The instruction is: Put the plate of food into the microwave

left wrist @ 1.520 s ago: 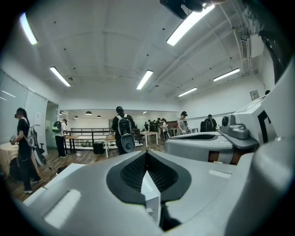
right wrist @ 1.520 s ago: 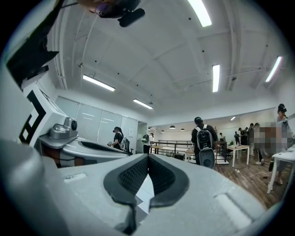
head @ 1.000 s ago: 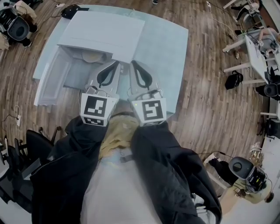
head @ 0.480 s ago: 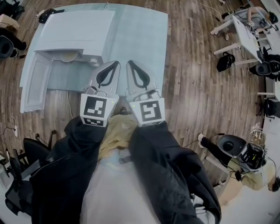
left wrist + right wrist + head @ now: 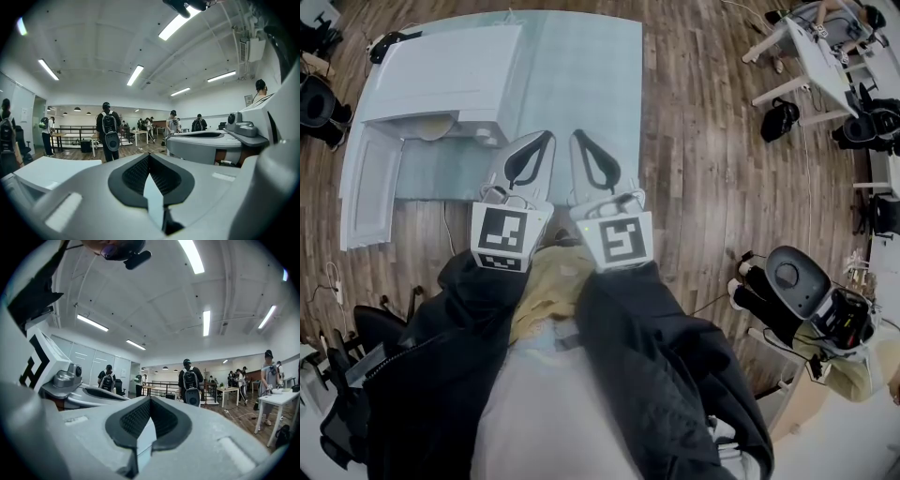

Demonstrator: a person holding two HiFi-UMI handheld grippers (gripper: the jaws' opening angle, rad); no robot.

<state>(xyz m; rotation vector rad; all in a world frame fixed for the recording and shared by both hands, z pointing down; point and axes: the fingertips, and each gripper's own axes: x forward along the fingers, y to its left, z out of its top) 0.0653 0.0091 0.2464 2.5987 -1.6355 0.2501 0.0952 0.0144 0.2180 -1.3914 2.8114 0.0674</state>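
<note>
A white microwave (image 5: 441, 75) stands on the pale table (image 5: 581, 75) at the upper left of the head view. Its door (image 5: 367, 192) hangs open toward the left. A plate of food (image 5: 431, 126) shows as a tan disc just inside the opening. My left gripper (image 5: 546, 137) and right gripper (image 5: 577, 137) are held side by side, level, to the right of the microwave's front. Both are shut and hold nothing. In the left gripper view the left gripper (image 5: 149, 157) has its jaws closed together, and so does the right gripper (image 5: 150, 399) in its own view.
The table's near edge lies under the grippers, with wood floor (image 5: 722, 187) to the right. A cable (image 5: 447, 234) trails down below the table. A black chair (image 5: 792, 277) and desks (image 5: 816, 56) stand at the right. Several people (image 5: 108, 136) stand across the room.
Both grippers, still shut and side by side, have drawn away from the microwave's opening toward the right. The microwave now sits further left in the head view.
</note>
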